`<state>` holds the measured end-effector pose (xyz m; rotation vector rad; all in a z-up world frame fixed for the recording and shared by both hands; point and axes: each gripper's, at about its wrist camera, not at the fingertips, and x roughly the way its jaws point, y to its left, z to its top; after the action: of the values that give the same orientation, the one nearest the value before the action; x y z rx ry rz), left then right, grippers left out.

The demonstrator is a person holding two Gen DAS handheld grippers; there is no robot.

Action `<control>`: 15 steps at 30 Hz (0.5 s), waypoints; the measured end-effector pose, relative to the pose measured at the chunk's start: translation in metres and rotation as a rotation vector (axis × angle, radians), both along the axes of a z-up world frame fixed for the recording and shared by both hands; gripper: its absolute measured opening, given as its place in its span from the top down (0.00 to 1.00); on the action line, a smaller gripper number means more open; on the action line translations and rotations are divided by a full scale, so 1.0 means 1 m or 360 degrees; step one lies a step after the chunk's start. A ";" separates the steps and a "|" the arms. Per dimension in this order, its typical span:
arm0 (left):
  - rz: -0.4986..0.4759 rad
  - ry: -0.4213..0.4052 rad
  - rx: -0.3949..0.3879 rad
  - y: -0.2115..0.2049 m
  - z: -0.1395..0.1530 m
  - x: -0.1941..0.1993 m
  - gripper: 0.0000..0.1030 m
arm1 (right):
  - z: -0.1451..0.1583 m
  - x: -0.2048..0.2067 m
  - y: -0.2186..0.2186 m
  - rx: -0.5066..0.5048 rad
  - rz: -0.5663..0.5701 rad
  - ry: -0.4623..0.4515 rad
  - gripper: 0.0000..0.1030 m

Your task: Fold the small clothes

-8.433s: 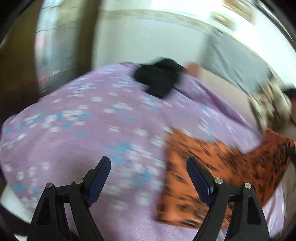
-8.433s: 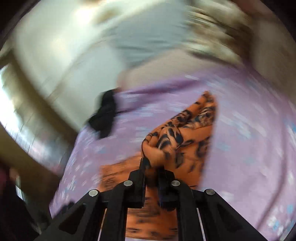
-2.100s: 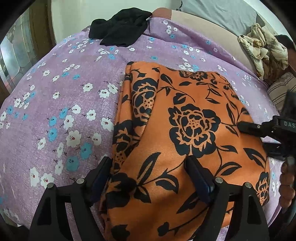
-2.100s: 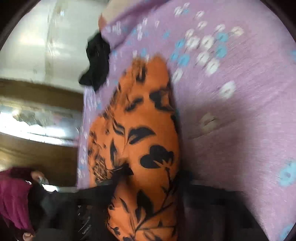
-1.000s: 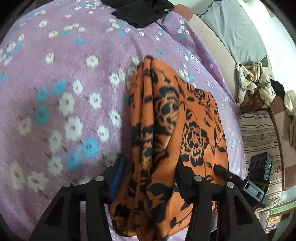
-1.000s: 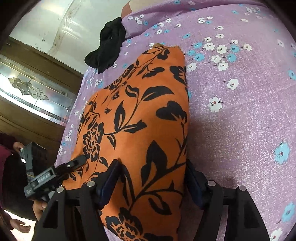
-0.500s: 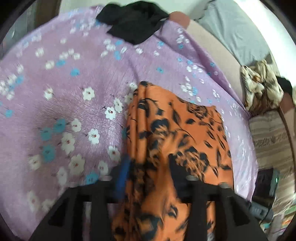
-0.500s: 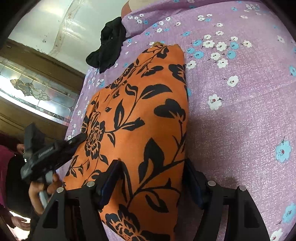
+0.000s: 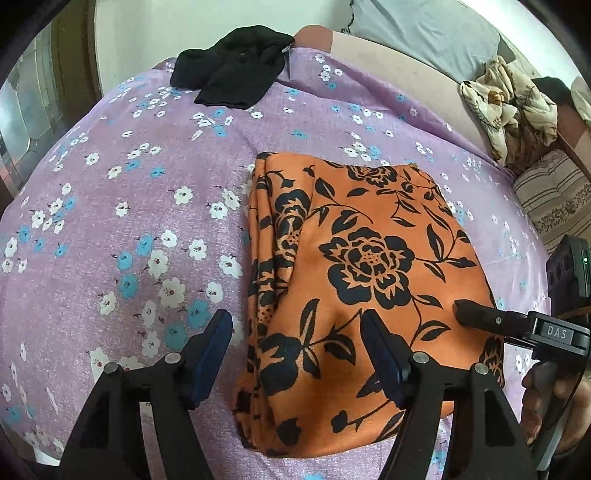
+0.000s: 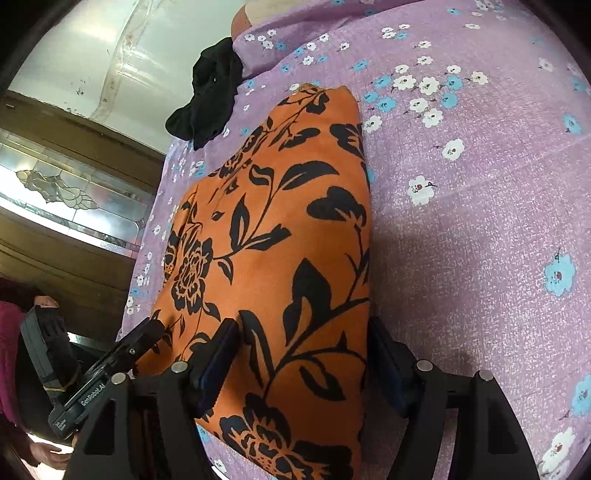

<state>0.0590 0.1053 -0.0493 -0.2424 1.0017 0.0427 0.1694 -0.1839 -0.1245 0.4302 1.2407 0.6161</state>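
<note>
An orange garment (image 9: 369,258) with black flowers lies folded in a rectangle on the purple flowered bedsheet (image 9: 110,221). My left gripper (image 9: 299,350) hovers over its near left edge, its jaws opening, with the cloth under the gap and the pads off it. One of the right gripper's fingers (image 9: 476,314) rests on the garment's right side. In the right wrist view my right gripper (image 10: 301,354) stands open astride the garment (image 10: 288,229) near its edge. The left gripper's fingers (image 10: 140,339) show at the lower left.
A black garment (image 9: 232,77) lies bunched at the far edge of the sheet. A crumpled cream cloth (image 9: 509,107), a grey pillow (image 9: 424,33) and a striped cushion (image 9: 554,199) are at the back right. A wooden glass-fronted cabinet (image 10: 74,206) stands beside the bed.
My left gripper's jaws widened and released the bunched left edge, then it lifted back. The garment now lies flat. The right gripper stayed in place.
</note>
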 end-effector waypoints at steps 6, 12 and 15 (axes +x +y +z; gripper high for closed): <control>0.0012 0.0012 0.0004 -0.001 -0.004 0.002 0.29 | 0.002 0.006 0.002 -0.0017 0.0000 -0.0015 0.29; 0.0023 0.0047 -0.0034 0.003 -0.013 0.011 0.29 | 0.001 0.017 0.004 -0.0018 -0.0005 -0.0030 0.29; 0.0044 0.0125 -0.0209 0.012 -0.032 0.021 0.22 | -0.002 0.023 0.009 -0.0026 0.0006 -0.0044 0.29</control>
<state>0.0797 0.1176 -0.0815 -0.3771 1.0806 0.0116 0.1921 -0.1753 -0.1267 0.4050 1.2197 0.6128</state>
